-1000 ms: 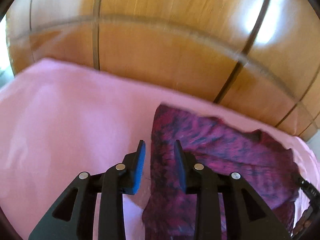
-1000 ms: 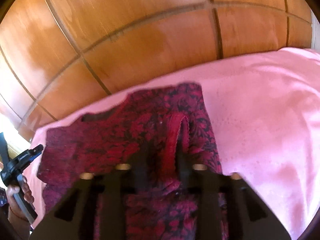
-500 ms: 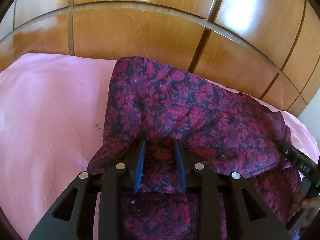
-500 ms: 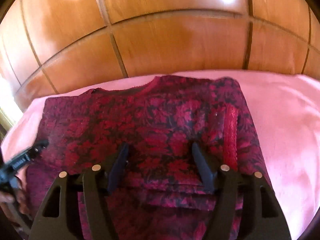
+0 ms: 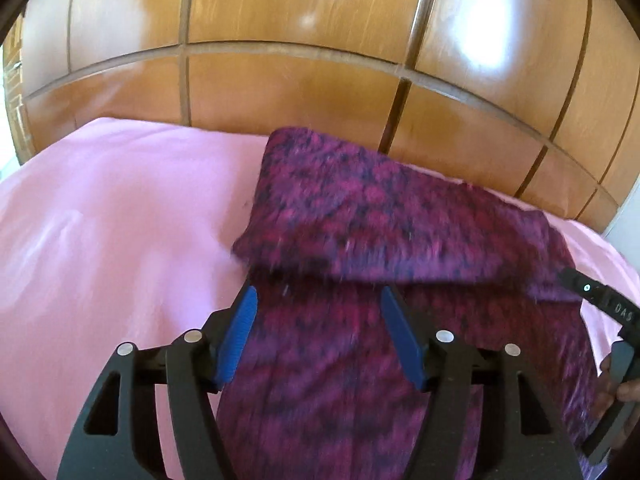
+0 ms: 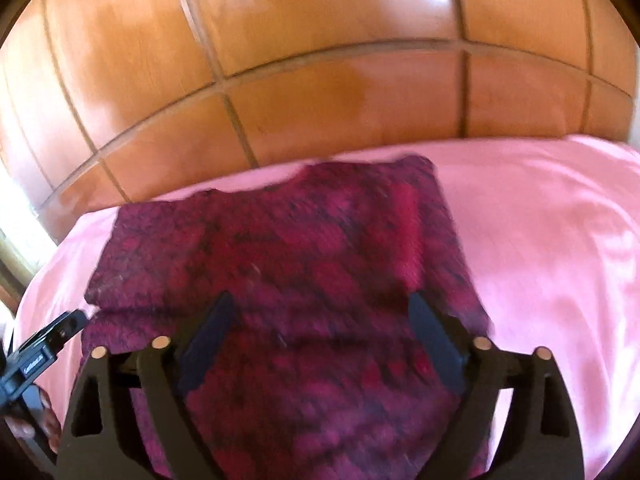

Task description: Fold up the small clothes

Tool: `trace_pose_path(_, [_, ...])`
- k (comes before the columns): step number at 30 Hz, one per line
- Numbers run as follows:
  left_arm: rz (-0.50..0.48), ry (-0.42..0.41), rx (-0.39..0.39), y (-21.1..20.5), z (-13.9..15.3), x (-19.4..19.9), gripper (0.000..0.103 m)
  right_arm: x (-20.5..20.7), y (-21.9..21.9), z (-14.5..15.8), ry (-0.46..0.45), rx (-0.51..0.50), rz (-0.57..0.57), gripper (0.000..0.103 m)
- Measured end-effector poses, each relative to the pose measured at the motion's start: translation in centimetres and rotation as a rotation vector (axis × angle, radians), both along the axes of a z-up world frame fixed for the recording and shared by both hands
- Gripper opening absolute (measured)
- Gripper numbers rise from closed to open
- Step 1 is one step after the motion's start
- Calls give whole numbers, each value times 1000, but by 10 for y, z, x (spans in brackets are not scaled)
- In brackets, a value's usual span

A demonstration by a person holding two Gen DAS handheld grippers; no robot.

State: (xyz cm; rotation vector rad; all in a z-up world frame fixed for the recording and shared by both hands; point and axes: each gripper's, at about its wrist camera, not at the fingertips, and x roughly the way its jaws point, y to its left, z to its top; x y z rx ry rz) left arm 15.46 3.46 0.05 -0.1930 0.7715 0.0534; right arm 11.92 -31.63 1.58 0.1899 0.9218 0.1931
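A small magenta garment with a dark floral print [image 5: 400,220] lies on a pink sheet [image 5: 112,216], its top part folded down over the lower part. It also shows in the right wrist view [image 6: 288,256]. My left gripper [image 5: 318,300] is open and empty, just above the lower layer near the fold edge. My right gripper [image 6: 320,304] is open and empty, over the garment's middle. The right gripper's body shows at the left wrist view's right edge [image 5: 600,300]; the left gripper's body shows at the right wrist view's left edge [image 6: 44,344].
A glossy wooden panelled headboard [image 5: 300,80] rises behind the bed, close to the garment's far edge; it also fills the top of the right wrist view [image 6: 320,80]. Pink sheet [image 6: 540,240] spreads to the right of the garment and to its left.
Both grippers have let go of the garment and opened wide. The folded-over top layer now lies flat, and both grippers have drawn back a little.
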Motion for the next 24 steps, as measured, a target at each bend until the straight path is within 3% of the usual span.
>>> trace_pose_path(6, [2, 49, -18, 0, -13, -44, 69, -41, -25, -12, 107, 31, -20, 97])
trace_pose_path(12, [48, 44, 31, 8, -24, -89, 76, -98, -24, -8, 85, -19, 86, 101])
trace_pose_path(18, [37, 81, -62, 30, -33, -130, 76, -143, -40, -2, 84, 0, 84, 101])
trace_pose_path(24, [-24, 101, -128, 45, -45, -173, 76, -181, -72, -16, 167, 114, 23, 101])
